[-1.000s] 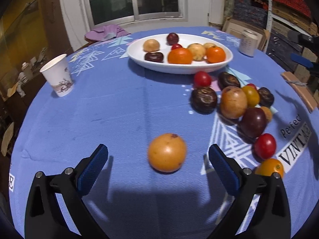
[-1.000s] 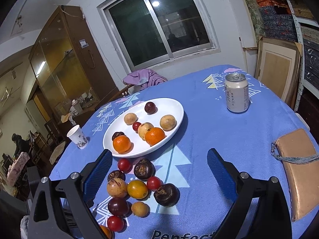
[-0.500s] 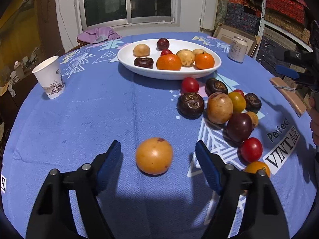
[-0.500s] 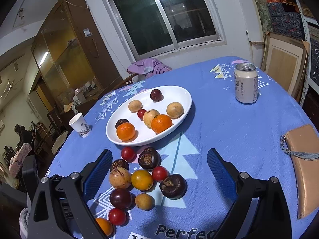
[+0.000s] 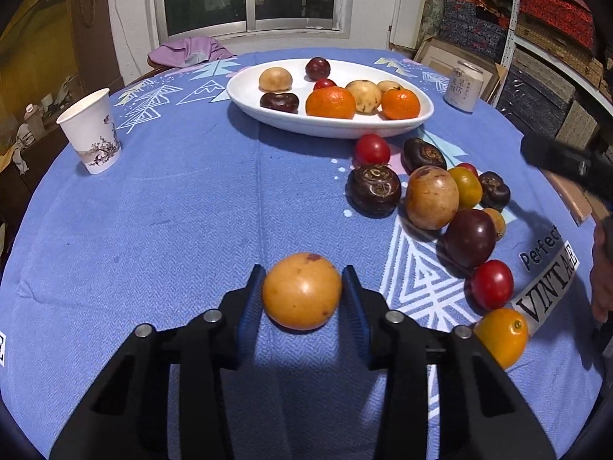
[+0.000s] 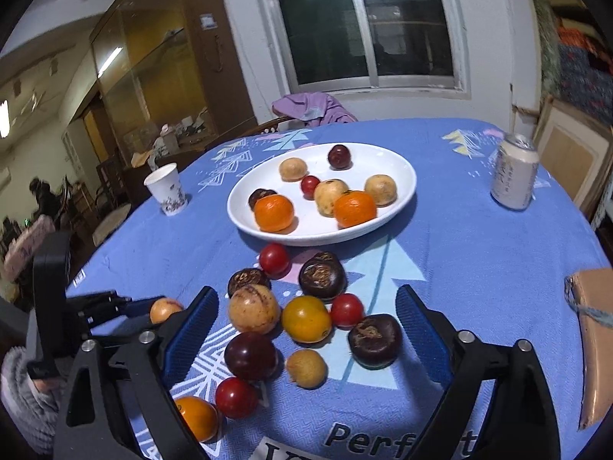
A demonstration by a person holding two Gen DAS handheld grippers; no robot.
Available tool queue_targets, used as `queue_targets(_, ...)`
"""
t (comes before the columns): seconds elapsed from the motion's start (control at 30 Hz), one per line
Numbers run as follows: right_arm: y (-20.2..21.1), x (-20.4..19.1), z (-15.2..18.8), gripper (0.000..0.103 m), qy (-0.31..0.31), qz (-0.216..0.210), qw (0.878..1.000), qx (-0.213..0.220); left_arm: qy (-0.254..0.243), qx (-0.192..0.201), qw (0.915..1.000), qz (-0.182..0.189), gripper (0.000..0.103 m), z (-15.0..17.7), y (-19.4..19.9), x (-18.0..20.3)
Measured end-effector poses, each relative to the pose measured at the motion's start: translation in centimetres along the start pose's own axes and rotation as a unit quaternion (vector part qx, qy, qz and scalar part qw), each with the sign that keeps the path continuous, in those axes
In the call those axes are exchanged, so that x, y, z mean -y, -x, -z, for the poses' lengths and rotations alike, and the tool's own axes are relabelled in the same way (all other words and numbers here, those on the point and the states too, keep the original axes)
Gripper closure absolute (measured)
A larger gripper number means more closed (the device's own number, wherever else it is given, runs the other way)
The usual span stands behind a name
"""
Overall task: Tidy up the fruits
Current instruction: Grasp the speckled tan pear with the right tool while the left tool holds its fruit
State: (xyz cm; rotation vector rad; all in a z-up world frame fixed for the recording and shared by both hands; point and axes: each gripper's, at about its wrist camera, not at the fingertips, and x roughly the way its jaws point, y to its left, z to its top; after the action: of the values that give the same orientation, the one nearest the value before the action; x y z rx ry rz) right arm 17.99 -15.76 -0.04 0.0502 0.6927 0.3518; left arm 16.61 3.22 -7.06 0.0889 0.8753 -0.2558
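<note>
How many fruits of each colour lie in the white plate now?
orange fruits: 2
tan fruits: 3
red fruit: 1
dark purple fruit: 1
dark brown fruit: 1
Total in the white plate: 8

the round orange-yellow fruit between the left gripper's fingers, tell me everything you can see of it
The orange-yellow fruit is round and smooth with a slight sheen, a dark reddish blemish at its top and small brown specks on its skin. It rests on the blue tablecloth, alone, apart from the fruit cluster to its right. The left gripper has closed on it, a blue pad at each side. In the right wrist view only a sliver of it shows behind the right gripper's finger.
</note>
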Motion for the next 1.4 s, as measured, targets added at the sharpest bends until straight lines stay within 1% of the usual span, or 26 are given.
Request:
queue_targets(0.03, -0.1, -0.7, 0.2, 0.015, 0.015, 0.005, 1.000, 0.000, 0.001, 0.000, 1.0000, 0.001, 0.064, 0.0, 0.0, 0.0)
queue_targets(0.1, -0.6, -2.2, 0.4, 0.022, 0.042, 0.013, 0.999, -0.006, -0.003, 0.000, 1.0000, -0.004, 0.064, 0.0, 0.0, 0.1)
queue_targets(0.2, -1.6, -3.9, 0.7, 0.023, 0.080, 0.031, 0.996, -0.017, -0.007, 0.000, 0.9999, -0.008, 0.064, 0.0, 0.0, 0.3)
queue_targets(0.3, -2.6, -4.6, 0.8, 0.026, 0.092, 0.035, 0.995, -0.031, -0.008, -0.001, 0.9999, -0.009, 0.064, 0.0, 0.1, 0.3)
queue_targets(0.33, -3.0, -4.8, 0.8, 0.029, 0.094, 0.034, 0.994, -0.037, -0.008, -0.001, 0.9999, -0.011, 0.064, 0.0, 0.0, 0.3)
queue_targets(0.4, -3.7, -5.2, 0.8, 0.042, 0.100, 0.029, 0.993, -0.050, -0.007, -0.003, 0.9999, -0.012, 0.064, 0.0, 0.0, 0.3)
queue_targets(0.47, -4.2, -5.6, 0.9, 0.049, 0.108, 0.026, 0.992, -0.056, -0.005, -0.006, 0.9999, -0.013, 0.064, -0.1, -0.2, 0.3)
queue_targets(0.63, -4.7, -6.4, 0.9, 0.049, 0.127, 0.023, 0.990, -0.056, -0.002, -0.011, 0.9999, -0.012, 0.064, -0.1, -0.4, 0.1)
queue_targets(0.77, -5.4, -7.2, 1.0, 0.049, 0.158, 0.032, 0.985, -0.055, -0.001, -0.011, 0.9999, -0.012, 0.064, -0.1, -0.4, 0.0)
queue_targets(0.87, -6.0, -7.9, 1.2, 0.049, 0.189, 0.035, 0.980, -0.058, -0.001, -0.012, 0.9999, -0.010, 0.064, -0.1, -0.4, 0.0)
queue_targets(0.93, -6.4, -8.3, 1.4, 0.055, 0.213, 0.038, 0.974, -0.064, 0.000, -0.012, 0.9999, -0.010, 0.063, -0.1, -0.4, 0.0)
queue_targets(0.97, -6.7, -8.3, 1.4, 0.060, 0.216, 0.036, 0.973, -0.072, 0.000, -0.012, 0.9999, -0.010, 0.063, -0.1, -0.4, 0.0)
queue_targets(1.1, -6.6, -7.6, 1.2, 0.061, 0.203, 0.024, 0.976, -0.075, 0.000, -0.013, 0.9999, -0.009, 0.063, -0.1, -0.4, 0.0)
queue_targets(1.2, -6.3, -7.0, 0.9, 0.061, 0.180, 0.014, 0.981, -0.073, 0.001, -0.013, 0.9999, -0.009, 0.062, -0.1, -0.4, 0.0)
queue_targets(1.27, -5.8, -6.4, 0.6, 0.061, 0.155, 0.000, 0.986, -0.068, 0.001, -0.013, 0.9999, -0.008, 0.062, -0.1, -0.4, 0.0)
queue_targets(1.33, -4.9, -5.2, -0.1, 0.061, 0.110, -0.027, 0.992, -0.060, 0.003, -0.012, 0.9999, -0.004, 0.062, -0.1, -0.4, 0.0)
queue_targets(1.4, -4.4, -3.8, -0.5, 0.061, 0.068, -0.047, 0.995, -0.057, 0.012, -0.009, 0.9999, 0.007, 0.063, -0.2, -0.3, -0.3)
